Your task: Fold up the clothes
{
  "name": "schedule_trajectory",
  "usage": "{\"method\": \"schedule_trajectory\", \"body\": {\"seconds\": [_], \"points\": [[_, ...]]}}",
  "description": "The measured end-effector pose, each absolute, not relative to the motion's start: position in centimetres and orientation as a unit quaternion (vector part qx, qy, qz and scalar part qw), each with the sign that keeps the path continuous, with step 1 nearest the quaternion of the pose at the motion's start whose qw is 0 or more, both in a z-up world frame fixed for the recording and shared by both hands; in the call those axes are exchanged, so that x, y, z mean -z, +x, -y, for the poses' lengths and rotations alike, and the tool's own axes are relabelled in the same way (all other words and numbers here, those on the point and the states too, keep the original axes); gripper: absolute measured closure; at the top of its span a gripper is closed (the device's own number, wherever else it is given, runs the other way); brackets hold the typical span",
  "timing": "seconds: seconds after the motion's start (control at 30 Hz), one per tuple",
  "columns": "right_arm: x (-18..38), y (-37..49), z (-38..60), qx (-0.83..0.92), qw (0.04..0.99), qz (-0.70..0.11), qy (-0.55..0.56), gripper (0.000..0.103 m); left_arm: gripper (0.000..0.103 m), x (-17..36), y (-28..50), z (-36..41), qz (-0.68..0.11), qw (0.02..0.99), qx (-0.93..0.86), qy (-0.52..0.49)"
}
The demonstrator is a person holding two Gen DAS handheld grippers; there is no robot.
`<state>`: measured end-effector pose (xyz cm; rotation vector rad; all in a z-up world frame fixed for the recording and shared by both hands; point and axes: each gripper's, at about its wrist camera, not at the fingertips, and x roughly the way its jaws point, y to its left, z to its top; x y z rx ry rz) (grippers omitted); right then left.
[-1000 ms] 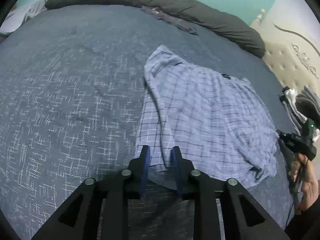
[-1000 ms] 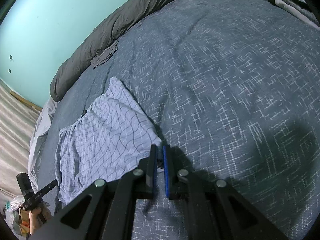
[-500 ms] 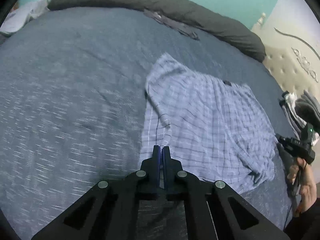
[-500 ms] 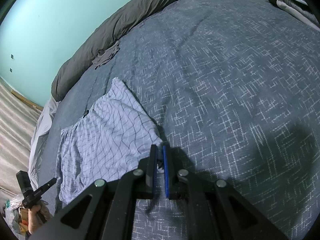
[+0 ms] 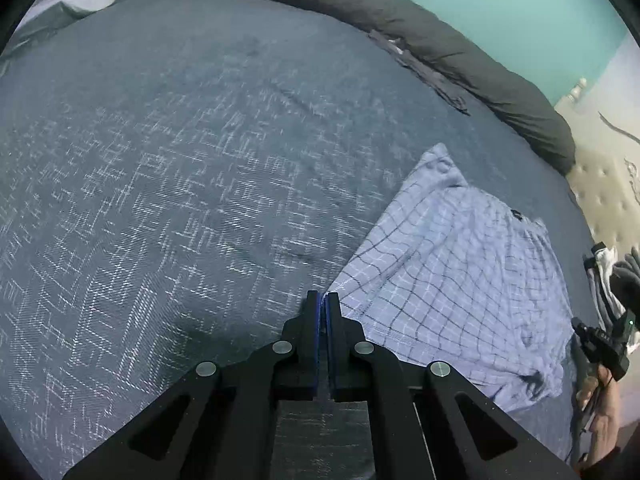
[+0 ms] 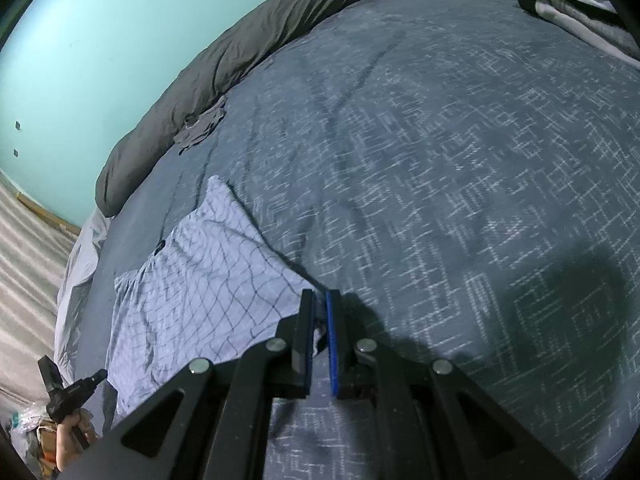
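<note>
One checked shirt lies on the bed, right of frame. Left gripper and right gripper each pinch one corner, jaws pressed together.

open bedspread, rolled duvet far edge

No readable text, label, brand, number or sign in either view. The checked shorts carry a small dark tag near the waistband; nothing on it is legible. The other gripper's handle, off the shorts' right edge, shows a small green light and faint pale marks too blurred to read. Two small dark spots on the wall, unclear.
</note>
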<state>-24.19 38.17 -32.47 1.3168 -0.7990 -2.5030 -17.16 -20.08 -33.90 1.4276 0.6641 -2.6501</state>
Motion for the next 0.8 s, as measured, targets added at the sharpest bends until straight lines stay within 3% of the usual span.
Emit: {"method": "schedule_trajectory", "body": {"seconds": [0.4,0.47,0.53,0.67,0.8], "points": [[32.3,-23.4,-38.9,0.837,0.106,0.307,0.441,0.096,0.096,33.1,-16.8,18.6,-0.199,0.051,0.868,0.453],[32.0,-22.7,-39.1,0.836,0.101,0.314,0.438,0.087,0.09,32.2,-16.1,18.0,-0.184,0.066,0.874,0.445],[31.9,-22.1,-39.2,0.833,0.096,0.329,0.434,0.066,0.082,31.4,-15.7,16.6,-0.187,0.046,0.879,0.436],[31.9,-20.7,-38.2,0.815,0.117,0.357,0.442,0.065,0.077,30.9,-16.2,11.1,-0.185,-0.038,0.874,0.447],[30.6,-19.3,-34.9,0.81,0.173,0.331,0.451,0.065,0.077,31.1,-16.4,4.3,-0.147,-0.122,0.864,0.467]]}}
